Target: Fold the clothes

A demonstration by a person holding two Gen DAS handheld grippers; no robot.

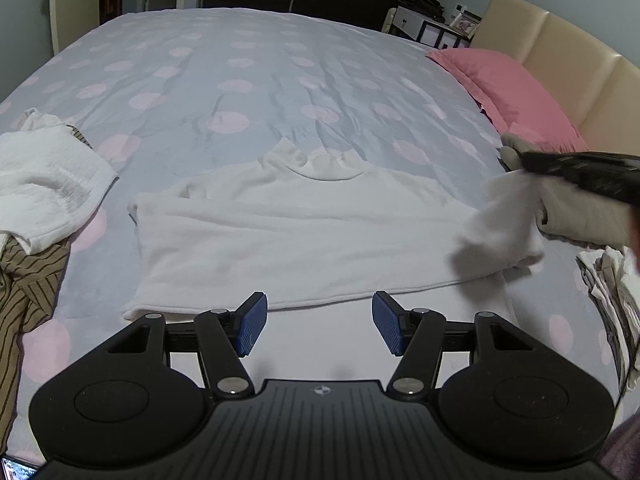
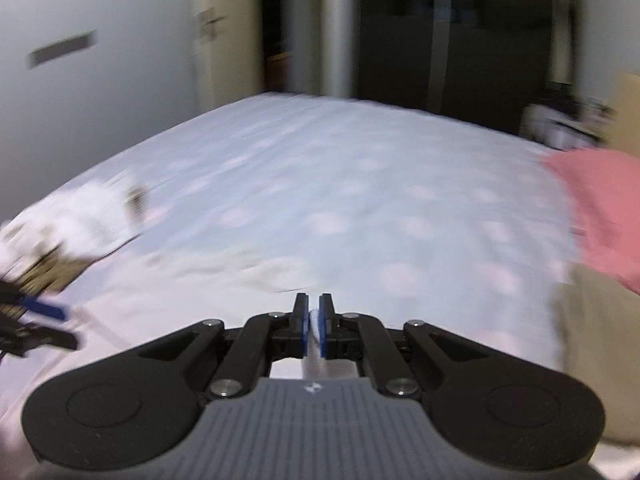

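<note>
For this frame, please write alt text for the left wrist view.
A white top lies flat on a polka-dot bedspread, the open left gripper near its hem. The right gripper lifts its right sleeve.

The right wrist view is smeared throughout; its left-edge clothes pile is unreadable. In the left wrist view, the striped garment at lower left is cut off.
</note>
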